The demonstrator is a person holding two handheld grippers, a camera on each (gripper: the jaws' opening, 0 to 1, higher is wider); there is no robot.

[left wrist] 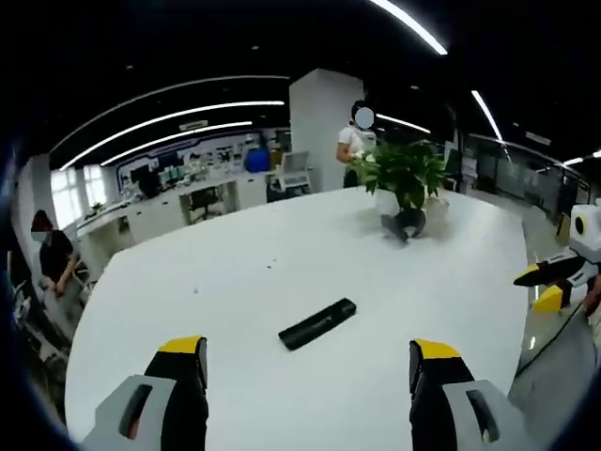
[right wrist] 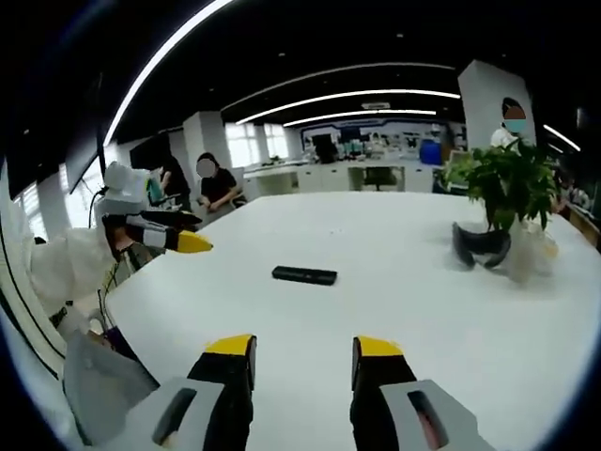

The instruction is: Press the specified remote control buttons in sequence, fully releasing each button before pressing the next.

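A slim black remote control [left wrist: 317, 322] [right wrist: 303, 274] lies flat on the white table [left wrist: 282, 254] [right wrist: 394, 310], out in the open. My left gripper [left wrist: 310, 355] hovers just short of it, jaws wide apart and holding nothing. Seen from the right gripper view, the left gripper [right wrist: 183, 232] comes in at the table's left edge. My right gripper [right wrist: 305, 349] is open too, some way back from the remote, its jaws pointing at it. It also appears at the far right of the left gripper view as yellow-tipped jaws [left wrist: 537, 287] beside the table edge.
A potted green plant [left wrist: 406, 174] [right wrist: 507, 183] stands on the table beyond the remote, with a dark curved object [left wrist: 404, 225] [right wrist: 479, 244] at its base. People sit and stand around the office. A person's white sleeve [right wrist: 66, 263] is at the table's left edge.
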